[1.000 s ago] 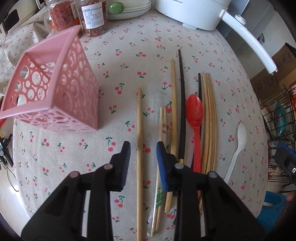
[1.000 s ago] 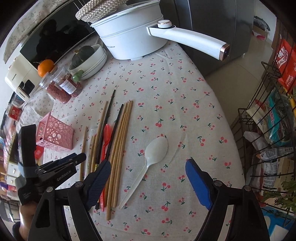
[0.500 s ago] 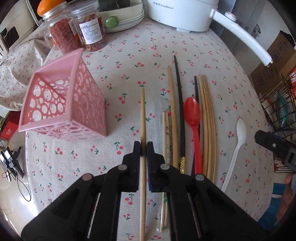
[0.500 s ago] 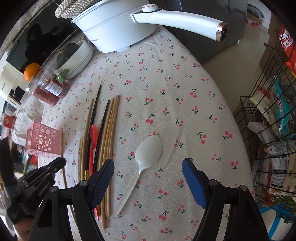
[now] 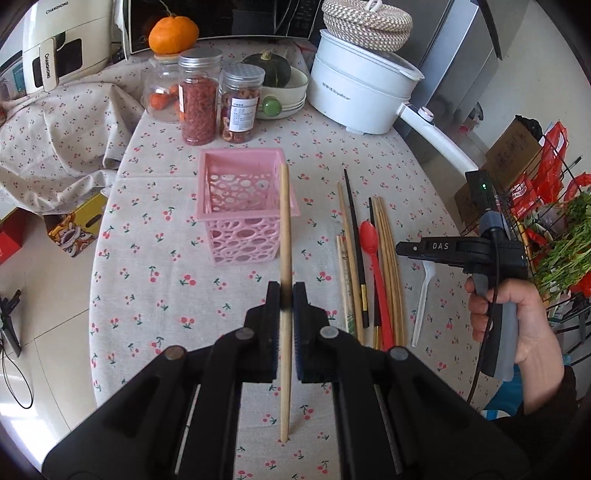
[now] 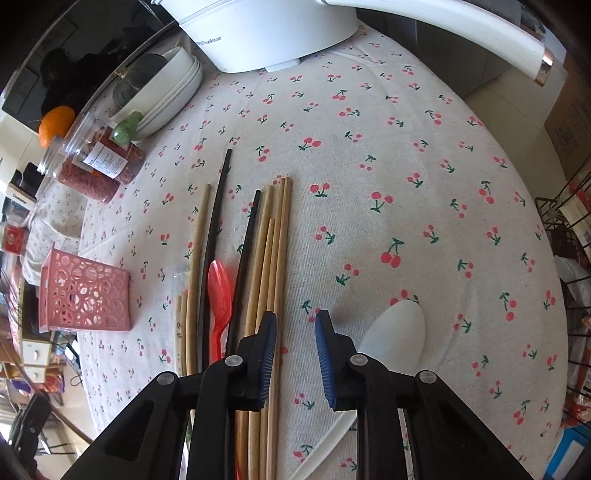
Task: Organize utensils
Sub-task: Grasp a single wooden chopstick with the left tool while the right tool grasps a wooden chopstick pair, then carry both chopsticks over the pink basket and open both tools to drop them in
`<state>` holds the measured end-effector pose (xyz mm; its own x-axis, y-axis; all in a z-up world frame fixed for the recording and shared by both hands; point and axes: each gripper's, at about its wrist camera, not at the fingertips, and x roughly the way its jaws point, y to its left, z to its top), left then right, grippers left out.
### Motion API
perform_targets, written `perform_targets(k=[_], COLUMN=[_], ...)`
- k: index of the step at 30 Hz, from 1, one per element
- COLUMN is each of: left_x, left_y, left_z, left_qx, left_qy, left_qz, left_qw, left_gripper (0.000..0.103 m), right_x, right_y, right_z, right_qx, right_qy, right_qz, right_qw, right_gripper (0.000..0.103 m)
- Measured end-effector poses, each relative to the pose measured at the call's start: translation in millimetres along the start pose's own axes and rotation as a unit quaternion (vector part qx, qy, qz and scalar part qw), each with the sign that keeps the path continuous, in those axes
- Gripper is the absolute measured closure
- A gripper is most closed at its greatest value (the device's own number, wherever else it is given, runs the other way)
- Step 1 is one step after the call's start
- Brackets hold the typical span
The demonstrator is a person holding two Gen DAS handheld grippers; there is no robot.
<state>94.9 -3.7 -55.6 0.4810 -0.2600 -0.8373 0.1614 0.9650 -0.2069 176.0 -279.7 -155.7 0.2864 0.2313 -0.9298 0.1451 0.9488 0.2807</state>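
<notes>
My left gripper [image 5: 286, 295] is shut on a wooden chopstick [image 5: 284, 229], lifted off the table; its far tip lies over the right rim of the pink perforated basket [image 5: 240, 206]. Several wooden and black chopsticks [image 5: 384, 258], a red spoon [image 5: 369, 236] and a white spoon [image 5: 424, 291] lie on the cloth to the right. My right gripper [image 6: 295, 332] is open, low over the cloth between the wooden chopsticks [image 6: 273, 258] and the white spoon [image 6: 399, 328]. The basket also shows in the right wrist view [image 6: 85, 291], along with the red spoon [image 6: 219, 288].
Jars [image 5: 197, 103], a bowl with a squash [image 5: 280, 85], a white pot with a long handle [image 5: 362, 92] and an orange [image 5: 173, 35] stand at the back. A wire rack [image 5: 546, 206] with packets stands off the table's right edge.
My left gripper closed on the single wooden chopstick and raised it toward the pink basket. My right gripper dropped low over the cloth and its jaws narrowed.
</notes>
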Motion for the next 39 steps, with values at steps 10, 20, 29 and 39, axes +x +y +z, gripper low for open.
perform_targets(k=[10,20,29,39], left_x=[-9.9,-5.9,-6.7,-49.5], left_y=[19.9,29.3,27.4,22.5], left_z=[-3.5,-5.1,-3.3,3.9], left_qx=[-0.018,-0.028,-0.023,-0.015], left_qy=[-0.002,0.006,-0.001,-0.067], left_qz=[-0.022,-0.022,-0.024,-0.026], left_qw=[0.9996,0.9994,0.9994,0.9973], left_gripper=[0.096,0.096,0.096,0.096], right_x=[8.2,23.4,26.0,-73.5], right_y=[23.9,46.8,27.5,21.8], right_z=[3.8,1.2,12.8,-6.2], right_qx=[-0.013,-0.057,-0.046,-0.056], right_qy=[0.008,0.037,-0.001,-0.12], right_qz=[-0.085,-0.158,-0.123,-0.004], right_qw=[0.996,0.985,0.991,0.991], right_gripper=[0.082,0.082,0.093,0.094])
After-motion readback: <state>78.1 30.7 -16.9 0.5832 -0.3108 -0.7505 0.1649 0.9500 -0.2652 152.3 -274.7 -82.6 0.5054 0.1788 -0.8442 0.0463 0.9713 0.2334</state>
